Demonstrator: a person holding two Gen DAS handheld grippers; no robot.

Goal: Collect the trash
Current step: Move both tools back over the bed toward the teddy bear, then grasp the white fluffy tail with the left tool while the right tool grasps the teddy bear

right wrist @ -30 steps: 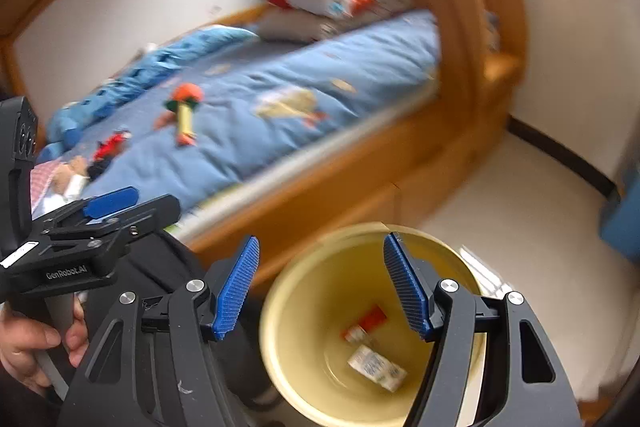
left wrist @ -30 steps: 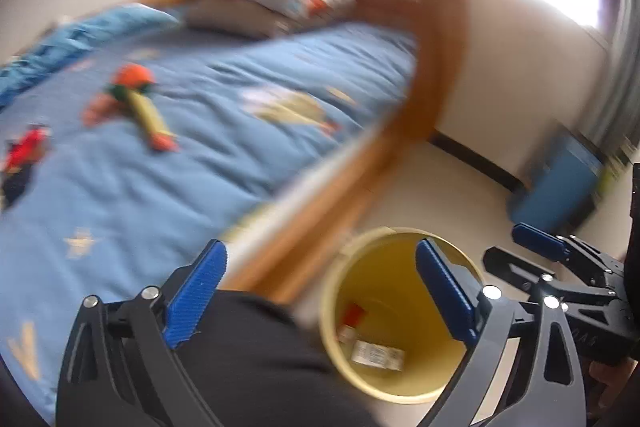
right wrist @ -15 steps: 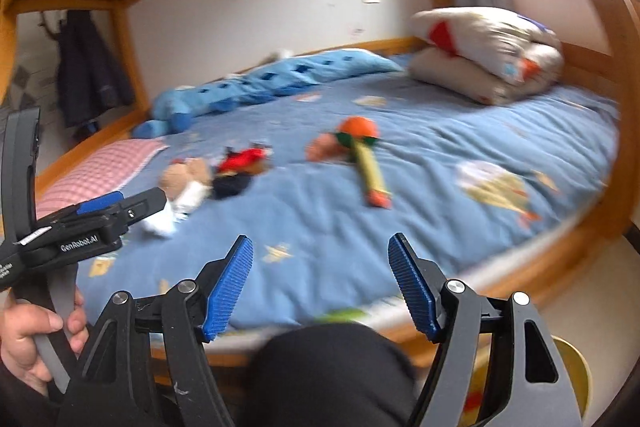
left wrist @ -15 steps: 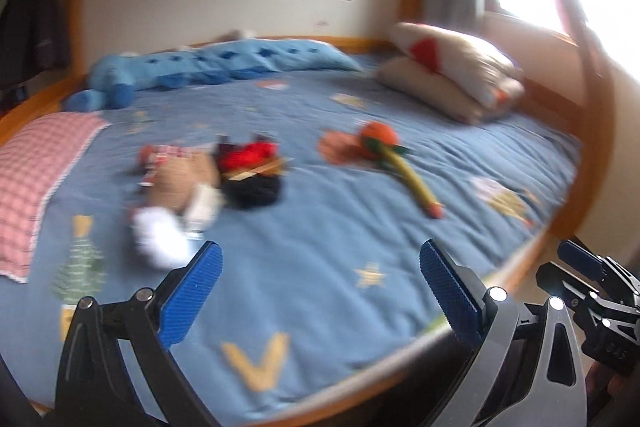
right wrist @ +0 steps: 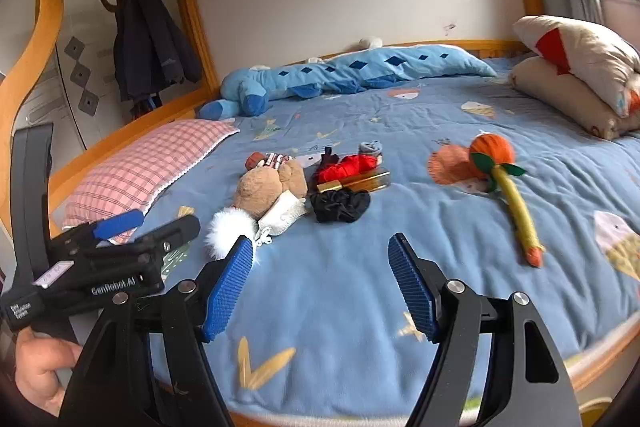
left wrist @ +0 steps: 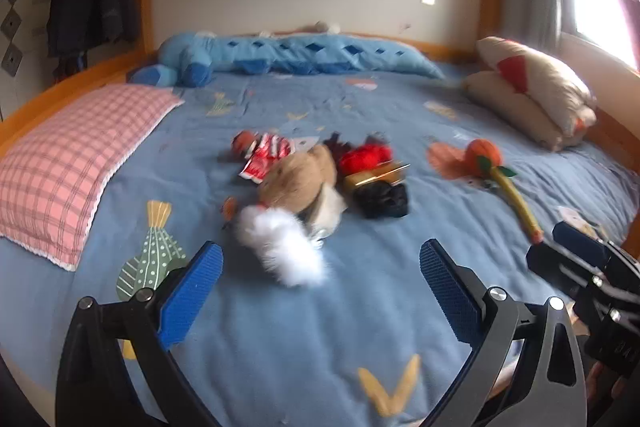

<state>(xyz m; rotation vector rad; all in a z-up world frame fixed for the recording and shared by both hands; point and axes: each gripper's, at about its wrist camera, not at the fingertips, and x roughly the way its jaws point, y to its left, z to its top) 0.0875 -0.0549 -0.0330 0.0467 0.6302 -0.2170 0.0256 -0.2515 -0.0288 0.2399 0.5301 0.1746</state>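
Note:
A cluster of items lies mid-bed: a red-and-white wrapper, a brown plush, a white fluffy pompom, a red cloth, a gold wrapper and a black scrunchie. My left gripper is open and empty, just short of the pompom. My right gripper is open and empty, over the blue bedspread in front of the cluster.
An orange-and-yellow carrot toy lies to the right. A pink checked pillow is at left, stacked pillows at right, a long blue plush along the wall. Wooden bunk frame surrounds the bed.
Both grippers have swung up and left from the yellow bin on the floor to face the bed, and moved closer to the cluster of items. Both stayed open.

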